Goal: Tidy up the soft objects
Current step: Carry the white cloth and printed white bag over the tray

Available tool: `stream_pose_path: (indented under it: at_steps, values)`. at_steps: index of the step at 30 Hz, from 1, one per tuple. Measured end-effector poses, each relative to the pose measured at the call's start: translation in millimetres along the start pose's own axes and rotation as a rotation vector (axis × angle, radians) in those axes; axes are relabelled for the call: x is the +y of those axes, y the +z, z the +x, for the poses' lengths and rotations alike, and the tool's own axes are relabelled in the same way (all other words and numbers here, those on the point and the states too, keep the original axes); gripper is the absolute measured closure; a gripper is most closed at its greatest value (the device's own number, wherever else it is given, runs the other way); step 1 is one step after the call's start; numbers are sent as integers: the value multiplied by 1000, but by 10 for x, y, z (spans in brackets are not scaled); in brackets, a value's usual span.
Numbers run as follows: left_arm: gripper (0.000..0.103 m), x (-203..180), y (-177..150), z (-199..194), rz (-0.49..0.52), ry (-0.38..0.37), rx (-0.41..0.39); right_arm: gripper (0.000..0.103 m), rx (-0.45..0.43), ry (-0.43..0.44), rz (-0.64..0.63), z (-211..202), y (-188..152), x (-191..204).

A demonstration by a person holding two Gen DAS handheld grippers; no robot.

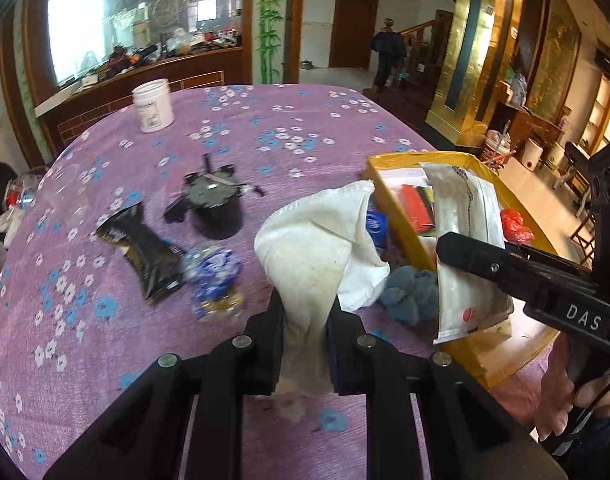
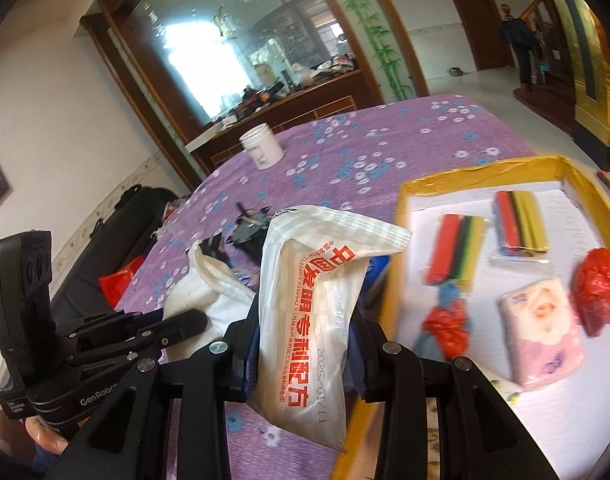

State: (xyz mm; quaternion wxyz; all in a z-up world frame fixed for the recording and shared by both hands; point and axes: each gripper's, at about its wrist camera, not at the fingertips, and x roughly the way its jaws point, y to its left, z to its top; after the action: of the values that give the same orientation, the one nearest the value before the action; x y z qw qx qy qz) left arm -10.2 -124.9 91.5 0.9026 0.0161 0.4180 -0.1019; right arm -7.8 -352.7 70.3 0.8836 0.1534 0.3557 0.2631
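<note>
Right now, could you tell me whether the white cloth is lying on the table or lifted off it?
Lifted. The left hand-held gripper is shut on the white cloth, which stands up bunched above the purple tablecloth.

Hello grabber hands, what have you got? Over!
Left gripper shut on white cloth. Right gripper shut on white packet, beside yellow box. Nothing blocking the box.

Black plastic left gripper showing silver screws; right gripper showing white "DAS" lettering; bare fingers showing.
</note>
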Motion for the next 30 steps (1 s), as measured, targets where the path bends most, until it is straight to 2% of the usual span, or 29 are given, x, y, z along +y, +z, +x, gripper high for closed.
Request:
stream_pose_path:
  at_steps: [13,22,30]
  values:
    - [86,-761,203,156,127,-59,12,64,-60,-66,97,-395,76,-581]
    - [86,-1313,258,394,210,-117,49,64,-73,-164,119,-588,262,-935]
    - [86,-1627,220,582,250,-139,88,64,-40,-237,114,-576,442,-1215]
